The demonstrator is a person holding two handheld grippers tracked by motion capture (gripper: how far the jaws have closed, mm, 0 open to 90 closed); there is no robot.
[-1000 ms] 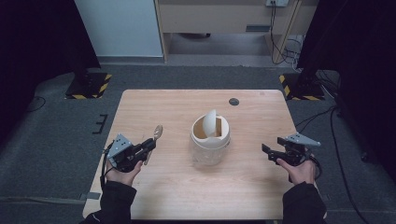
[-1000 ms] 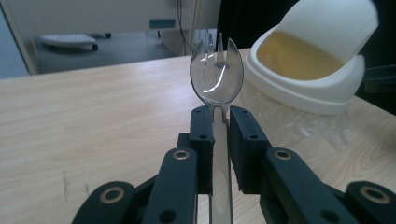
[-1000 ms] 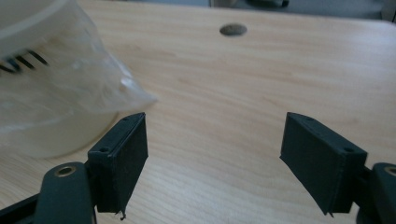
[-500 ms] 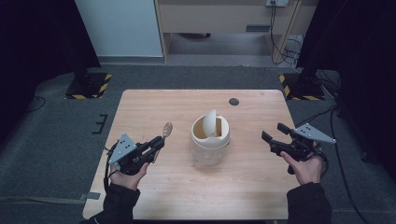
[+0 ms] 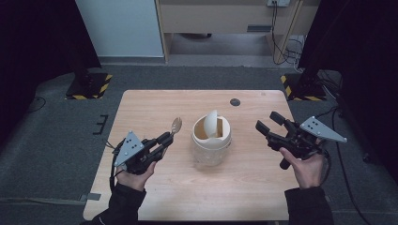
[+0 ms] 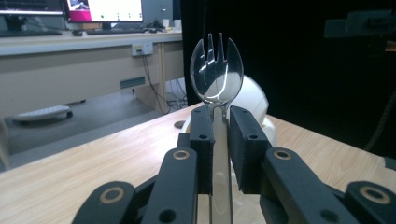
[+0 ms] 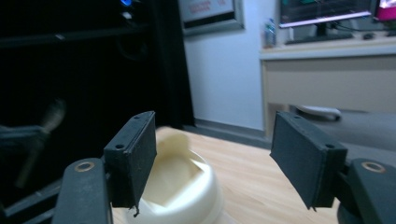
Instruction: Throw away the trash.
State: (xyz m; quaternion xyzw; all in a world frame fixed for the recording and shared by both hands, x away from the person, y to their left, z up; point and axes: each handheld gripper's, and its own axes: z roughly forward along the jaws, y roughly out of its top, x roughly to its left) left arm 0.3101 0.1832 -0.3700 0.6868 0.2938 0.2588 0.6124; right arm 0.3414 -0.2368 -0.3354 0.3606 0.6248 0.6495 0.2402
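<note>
A cream bin (image 5: 211,139) with a swing lid tipped up stands at the table's middle. My left gripper (image 5: 164,140) is left of it, shut on the handle of a clear plastic spork (image 5: 175,124) whose head points toward the bin. In the left gripper view the spork (image 6: 216,74) stands upright between the jaws, with the bin (image 6: 254,105) behind it. My right gripper (image 5: 267,123) hovers right of the bin, open and holding nothing. In the right gripper view the bin (image 7: 180,186) lies just beyond the spread jaws of that gripper (image 7: 219,158).
A small dark disc (image 5: 235,101) lies near the table's far edge. Yellow-black striped stand bases (image 5: 89,85) sit on the floor past both far corners. Bare wood (image 5: 206,192) lies in front of the bin.
Both grippers have lifted and moved toward the bin. The spork's head has come closer to the bin. The right gripper has tilted up and stands open.
</note>
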